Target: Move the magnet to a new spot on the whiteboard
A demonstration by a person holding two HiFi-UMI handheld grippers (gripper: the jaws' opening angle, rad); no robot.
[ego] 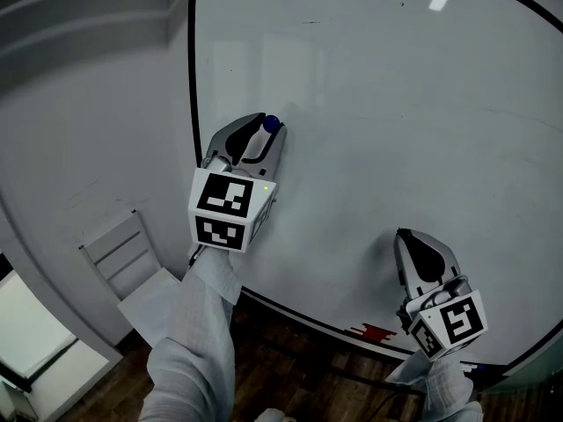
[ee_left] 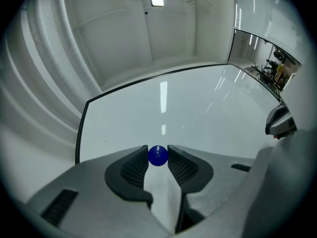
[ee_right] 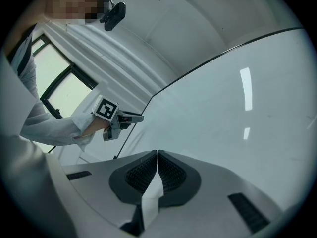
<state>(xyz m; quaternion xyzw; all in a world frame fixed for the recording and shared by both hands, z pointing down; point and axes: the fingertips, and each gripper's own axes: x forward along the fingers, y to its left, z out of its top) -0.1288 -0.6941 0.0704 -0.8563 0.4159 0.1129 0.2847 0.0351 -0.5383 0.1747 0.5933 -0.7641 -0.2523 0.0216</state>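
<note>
Step in hand: grasp done, relocation pending. The left gripper point(ego: 272, 127) has the small blue magnet point(ee_left: 158, 155) pinched between its fingers point(ee_left: 133, 167). In the left gripper view both ribbed pads press on the ball's sides right at the tips. The magnet is up against the whiteboard point(ego: 396, 148), near its left edge and well above the bottom edge (cannot tell if it is stuck on or already lifted a hair off the board).

The right gripper point(ego: 406, 236) is low on the board near the bottom edge, well apart from the magnet. Its fingers are pressed together on nothing, so it looks idle and probably has no part in this.

Progress judgement: early to middle. The magnet is secured but not placed anywhere new.

The next move likely calls for keeping the pinch firm, since a round ball held only at the tips can squirt out. Then pull or slide it clear of the magnetic hold and carry it toward open board, where the centre and right side have lots of bare space. Set it flat on the board and spread the fingers only once it sticks. Keep clear of the left frame edge and of the other gripper.
</note>
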